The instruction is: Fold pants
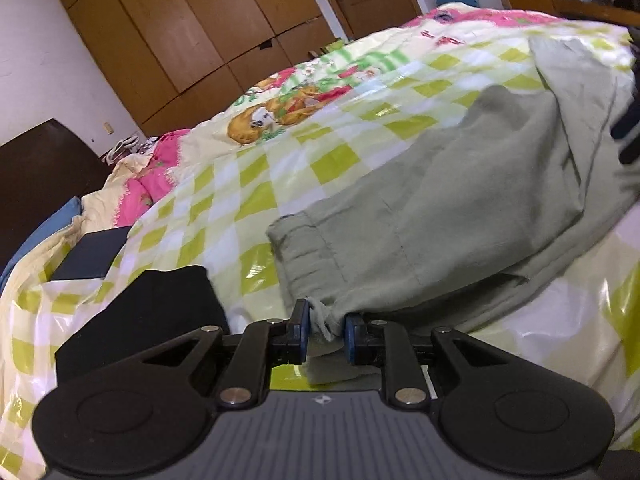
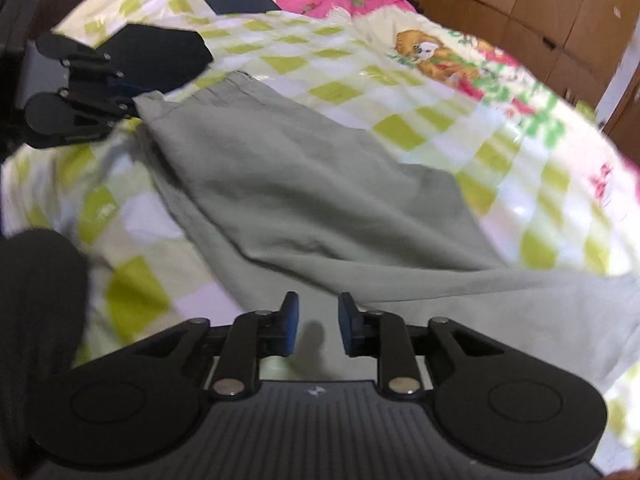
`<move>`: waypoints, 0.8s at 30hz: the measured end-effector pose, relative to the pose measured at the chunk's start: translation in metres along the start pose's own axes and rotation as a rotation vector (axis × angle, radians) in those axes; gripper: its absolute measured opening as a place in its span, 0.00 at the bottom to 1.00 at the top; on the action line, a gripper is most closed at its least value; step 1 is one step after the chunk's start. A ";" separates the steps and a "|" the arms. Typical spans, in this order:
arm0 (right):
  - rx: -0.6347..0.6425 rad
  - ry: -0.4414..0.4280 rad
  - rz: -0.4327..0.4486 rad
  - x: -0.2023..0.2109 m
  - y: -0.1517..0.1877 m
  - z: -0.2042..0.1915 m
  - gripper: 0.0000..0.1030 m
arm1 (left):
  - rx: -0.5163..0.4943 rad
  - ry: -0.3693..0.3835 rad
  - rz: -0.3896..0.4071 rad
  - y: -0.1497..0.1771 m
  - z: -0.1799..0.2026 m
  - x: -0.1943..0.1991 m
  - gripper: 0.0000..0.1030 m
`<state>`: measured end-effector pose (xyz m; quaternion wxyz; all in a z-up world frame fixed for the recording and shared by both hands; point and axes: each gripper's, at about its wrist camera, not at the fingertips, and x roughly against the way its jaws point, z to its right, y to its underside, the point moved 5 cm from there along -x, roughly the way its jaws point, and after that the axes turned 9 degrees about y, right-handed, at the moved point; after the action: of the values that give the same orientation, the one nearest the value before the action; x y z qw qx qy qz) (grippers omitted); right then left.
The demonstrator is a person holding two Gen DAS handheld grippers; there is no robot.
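Grip status first: left gripper [image 1: 327, 330] is pinched on a bunched corner of the pants [image 1: 460, 200] at the waistband end, cloth visibly wadded between the blue pads [image 1: 303, 330]. Right gripper [image 2: 314, 322] has its jaws apart, nothing between them, hovering just over the near edge of the fabric. Pants lie mostly flat on the checked bed cover [image 1: 256, 184], grey-green, folded lengthwise by the look of it, waistband toward the left gripper, legs trailing off to the right. My read: a fold has just been laid and the right side is letting go. To do it well, release the left corner only once the layers sit aligned, then smooth creases outward. Black folded item [image 2: 160, 58] sits just beside the waistband; keep clear. Wardrobe [image 1: 180, 28] beyond the bed.
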<state>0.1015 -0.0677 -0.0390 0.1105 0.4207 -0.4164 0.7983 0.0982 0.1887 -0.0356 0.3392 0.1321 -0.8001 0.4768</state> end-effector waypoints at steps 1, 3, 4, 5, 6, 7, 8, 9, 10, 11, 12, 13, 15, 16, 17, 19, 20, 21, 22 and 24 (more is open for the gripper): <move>-0.012 0.010 -0.005 0.000 0.003 0.005 0.23 | -0.006 -0.002 -0.005 0.001 0.004 -0.001 0.35; -0.037 0.038 -0.019 0.000 0.010 0.016 0.23 | -0.015 -0.015 -0.022 0.006 0.009 -0.002 0.37; -0.060 0.051 -0.023 0.001 0.015 0.023 0.24 | -0.009 -0.019 -0.028 0.009 0.010 -0.001 0.38; -0.088 0.055 -0.028 0.001 0.019 0.028 0.26 | 0.003 -0.021 -0.032 0.010 0.010 0.001 0.39; -0.116 0.055 -0.033 0.002 0.023 0.033 0.27 | 0.020 -0.021 -0.036 0.011 0.010 0.003 0.42; -0.150 0.053 -0.038 0.002 0.028 0.039 0.27 | 0.035 -0.026 -0.042 0.012 0.009 0.006 0.44; -0.187 0.053 -0.043 0.001 0.030 0.046 0.27 | 0.046 -0.039 -0.048 0.012 0.009 0.008 0.45; -0.229 0.053 -0.047 0.000 0.033 0.053 0.27 | 0.051 -0.055 -0.050 0.012 0.008 0.011 0.45; -0.263 0.053 -0.049 0.001 0.035 0.060 0.27 | 0.053 -0.064 -0.050 0.013 0.007 0.014 0.45; -0.294 0.054 -0.049 0.002 0.036 0.066 0.27 | 0.060 -0.077 -0.053 0.011 0.007 0.016 0.45; -0.321 0.059 -0.047 0.002 0.038 0.073 0.27 | 0.067 -0.087 -0.051 0.010 0.006 0.019 0.45; -0.344 0.069 -0.043 0.003 0.038 0.080 0.27 | 0.073 -0.098 -0.043 0.007 0.006 0.022 0.45; -0.364 0.089 -0.034 0.004 0.040 0.093 0.27 | 0.067 -0.123 -0.015 -0.006 0.010 0.029 0.45; -0.368 0.096 -0.029 0.005 0.040 0.098 0.27 | 0.059 -0.126 0.001 -0.012 0.013 0.032 0.45; -0.374 0.101 -0.028 0.006 0.041 0.106 0.28 | 0.047 -0.122 0.022 -0.021 0.019 0.035 0.46; -0.394 0.109 -0.032 0.005 0.041 0.122 0.29 | 0.021 -0.086 0.054 -0.040 0.034 0.038 0.49; -0.404 0.118 -0.029 0.005 0.040 0.132 0.30 | 0.003 -0.055 0.076 -0.052 0.045 0.038 0.50; -0.412 0.129 -0.025 0.005 0.040 0.143 0.32 | -0.010 -0.026 0.094 -0.063 0.055 0.036 0.52; -0.414 0.142 -0.025 0.003 0.039 0.154 0.33 | -0.019 0.007 0.111 -0.074 0.066 0.033 0.53; -0.378 0.163 -0.035 -0.004 0.034 0.177 0.35 | -0.026 0.100 0.136 -0.098 0.093 0.020 0.54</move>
<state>0.1888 -0.2230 -0.0088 0.2347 0.3336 -0.5412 0.7354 0.0971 0.0613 0.0145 0.3472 0.0492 -0.7955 0.4943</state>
